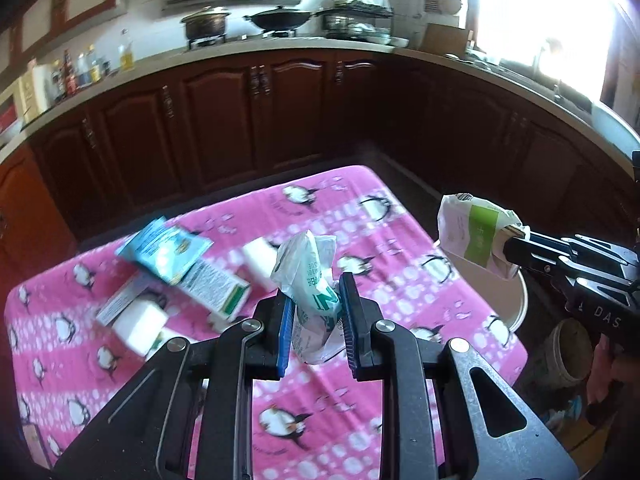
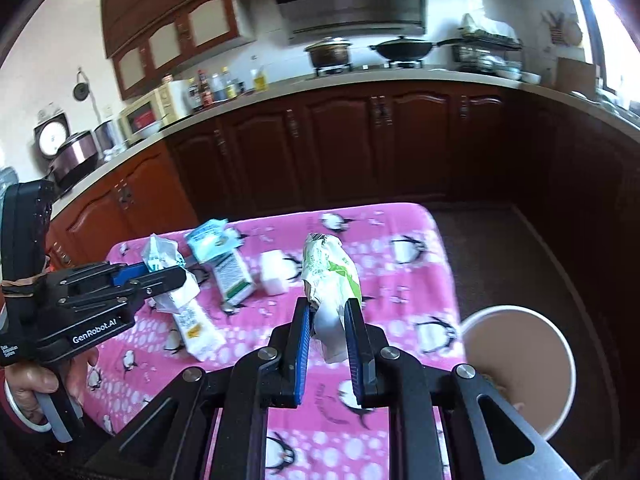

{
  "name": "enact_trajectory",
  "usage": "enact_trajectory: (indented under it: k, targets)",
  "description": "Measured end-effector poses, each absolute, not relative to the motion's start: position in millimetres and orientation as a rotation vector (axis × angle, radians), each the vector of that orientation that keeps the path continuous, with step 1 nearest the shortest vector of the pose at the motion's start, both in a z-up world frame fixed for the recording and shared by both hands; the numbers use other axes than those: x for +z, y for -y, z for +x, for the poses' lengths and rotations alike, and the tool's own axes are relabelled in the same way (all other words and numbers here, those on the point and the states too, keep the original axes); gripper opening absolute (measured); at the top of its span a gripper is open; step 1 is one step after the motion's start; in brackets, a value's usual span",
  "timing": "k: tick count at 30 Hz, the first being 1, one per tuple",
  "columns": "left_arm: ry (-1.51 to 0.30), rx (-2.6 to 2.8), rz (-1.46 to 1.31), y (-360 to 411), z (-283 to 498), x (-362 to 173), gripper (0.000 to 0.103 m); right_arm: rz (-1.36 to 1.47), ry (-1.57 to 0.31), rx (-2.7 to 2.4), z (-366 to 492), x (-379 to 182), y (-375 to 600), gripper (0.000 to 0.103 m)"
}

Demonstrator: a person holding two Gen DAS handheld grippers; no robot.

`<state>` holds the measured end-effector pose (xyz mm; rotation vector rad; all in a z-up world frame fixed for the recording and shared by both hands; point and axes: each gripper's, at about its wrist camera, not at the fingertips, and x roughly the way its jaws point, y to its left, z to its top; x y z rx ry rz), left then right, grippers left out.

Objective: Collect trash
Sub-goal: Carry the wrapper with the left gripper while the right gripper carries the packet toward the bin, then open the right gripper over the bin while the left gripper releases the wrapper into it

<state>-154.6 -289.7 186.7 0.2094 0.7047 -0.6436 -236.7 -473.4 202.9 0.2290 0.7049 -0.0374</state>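
My left gripper (image 1: 314,300) is shut on a crumpled white wrapper with teal print (image 1: 310,280), lifted above the pink penguin tablecloth (image 1: 360,224). My right gripper (image 2: 329,316) is shut on a white wrapper with a lime-green patch (image 2: 330,276), also off the table. The left wrist view shows that right gripper (image 1: 510,240) at the right edge with its wrapper (image 1: 472,232) above a round white bin (image 1: 520,304). The right wrist view has the left gripper (image 2: 168,276) at the left with its wrapper (image 2: 162,256). The bin (image 2: 516,320) stands beside the table's right edge.
On the cloth lie a light-blue packet (image 1: 168,252), a green-and-white carton (image 1: 216,284) and white blocks (image 1: 138,326) (image 2: 274,272). Dark wood cabinets (image 1: 240,120) and a counter with pots run behind. A grubby bucket (image 1: 568,352) sits on the floor at right.
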Motion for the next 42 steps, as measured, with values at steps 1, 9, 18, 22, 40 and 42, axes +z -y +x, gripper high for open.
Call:
enact_trajectory:
  k: [1, 9, 18, 22, 40, 42]
  targets:
    - [-0.703, -0.651, 0.211, 294.5, -155.5, 187.3, 0.019, 0.225, -0.703, -0.053, -240.6, 203.2, 477.9, 0.016]
    - [-0.719, -0.743, 0.220, 353.1, -162.4, 186.0, 0.019, 0.216, -0.704, -0.169, -272.1, 205.2, 519.8, 0.016]
    - [-0.801, -0.846, 0.210, 420.1, -166.2, 167.2, 0.019, 0.225, -0.747, -0.289, -299.0, 188.8, 565.1, 0.016]
    - [-0.841, -0.877, 0.205, 443.5, -163.5, 156.3, 0.019, 0.247, -0.772, -0.331, -306.8, 178.5, 583.5, 0.016]
    - [-0.974, -0.988, 0.155, 505.7, -154.4, 125.8, 0.019, 0.337, -0.860, -0.410, -320.7, 132.7, 630.6, 0.016]
    - [-0.983, -0.999, 0.150, 512.1, -154.3, 122.5, 0.019, 0.349, -0.867, -0.415, -320.2, 127.8, 635.4, 0.016]
